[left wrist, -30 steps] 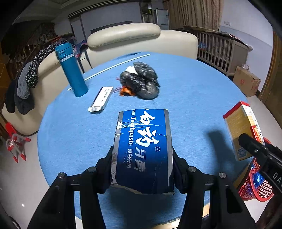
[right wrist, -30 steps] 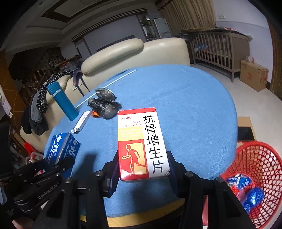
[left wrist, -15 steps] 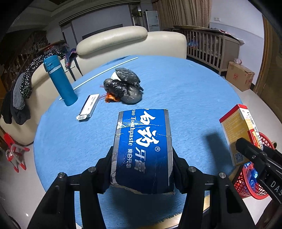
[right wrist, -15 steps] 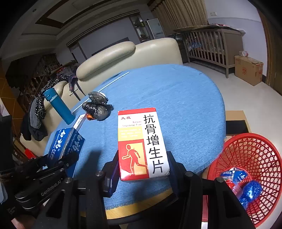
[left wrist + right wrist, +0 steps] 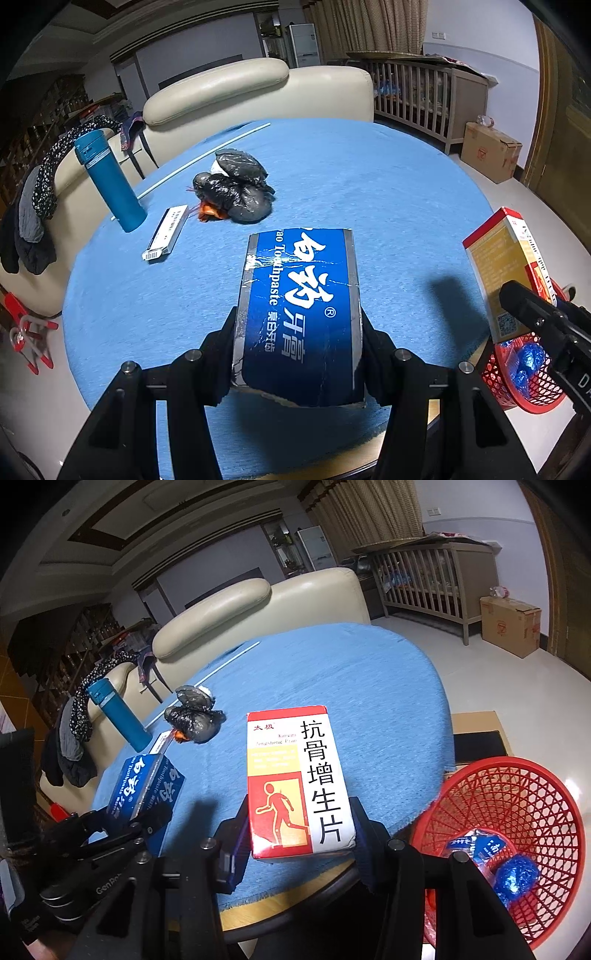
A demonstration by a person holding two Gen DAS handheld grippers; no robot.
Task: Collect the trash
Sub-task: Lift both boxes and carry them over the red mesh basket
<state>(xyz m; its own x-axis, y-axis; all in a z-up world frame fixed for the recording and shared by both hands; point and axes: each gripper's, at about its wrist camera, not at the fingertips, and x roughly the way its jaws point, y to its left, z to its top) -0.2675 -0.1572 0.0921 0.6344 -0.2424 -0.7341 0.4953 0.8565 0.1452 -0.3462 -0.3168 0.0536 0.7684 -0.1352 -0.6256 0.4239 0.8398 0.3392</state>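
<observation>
- The left gripper (image 5: 299, 343) has its jaws pinching a blue toothpaste box (image 5: 301, 314), one finger on each long side, held in the air over the near edge of the round table (image 5: 388, 192).
- The right gripper (image 5: 299, 834) has its jaws pinching a red, yellow and white medicine box (image 5: 299, 782), held upright above the table's near right edge.
- A red basket (image 5: 517, 801) sits on the floor just off the table's near right edge, with blue wrappers (image 5: 513, 875) lying in its bottom.
- A black plastic bag (image 5: 236, 188), crumpled, lies toward the far left part of the table, with an orange scrap (image 5: 207, 211) touching its near left side.
- A small flat white box (image 5: 166, 234) lies near the left edge, just in front of an upright blue flask (image 5: 110, 181).
- A thin white rod (image 5: 207, 162) lies along the far left edge, behind the bag.
</observation>
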